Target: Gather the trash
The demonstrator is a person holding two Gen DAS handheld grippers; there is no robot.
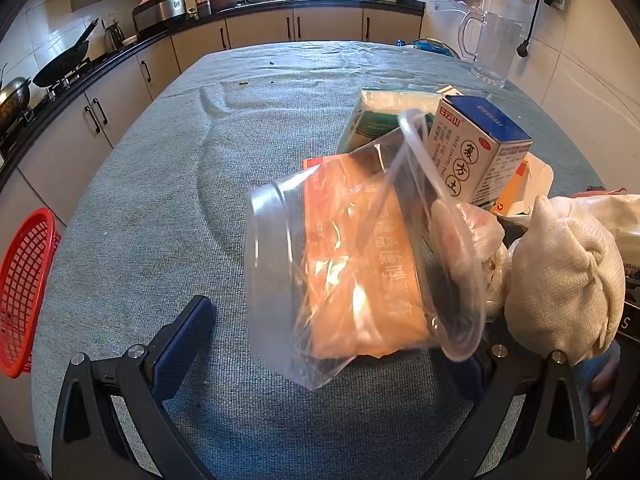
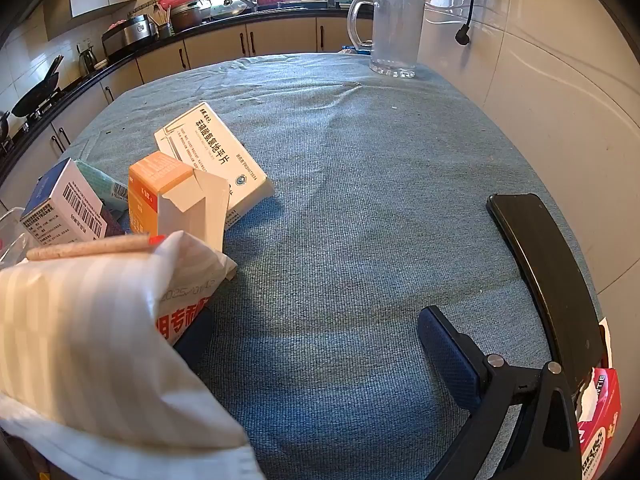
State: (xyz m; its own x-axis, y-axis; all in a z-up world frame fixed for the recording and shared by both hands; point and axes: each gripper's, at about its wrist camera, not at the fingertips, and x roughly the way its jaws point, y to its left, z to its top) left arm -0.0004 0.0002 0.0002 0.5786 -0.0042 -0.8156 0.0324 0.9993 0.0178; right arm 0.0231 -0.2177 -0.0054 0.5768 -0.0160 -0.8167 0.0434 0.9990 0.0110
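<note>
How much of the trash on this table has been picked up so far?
Nothing looks collected yet. The red basket beside the table shows no trash in what is visible. Both the left gripper and right gripper are open and hold nothing. Still left on the blue cloth: the clear plastic tub, the orange box, the white box and the blue-topped box.

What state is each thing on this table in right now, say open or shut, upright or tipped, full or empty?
Clear round plastic tub: tipped on its side, mouth toward the right.
Blue-and-white medicine box: closed, leaning tilted.
Orange-and-white carton: top flap open.
White flat pill box: closed, propped at a slant.
Clear plastic pitcher: upright, looks empty.
Black phone: lying flat, screen dark.
Left gripper: open.
Right gripper: open.
</note>
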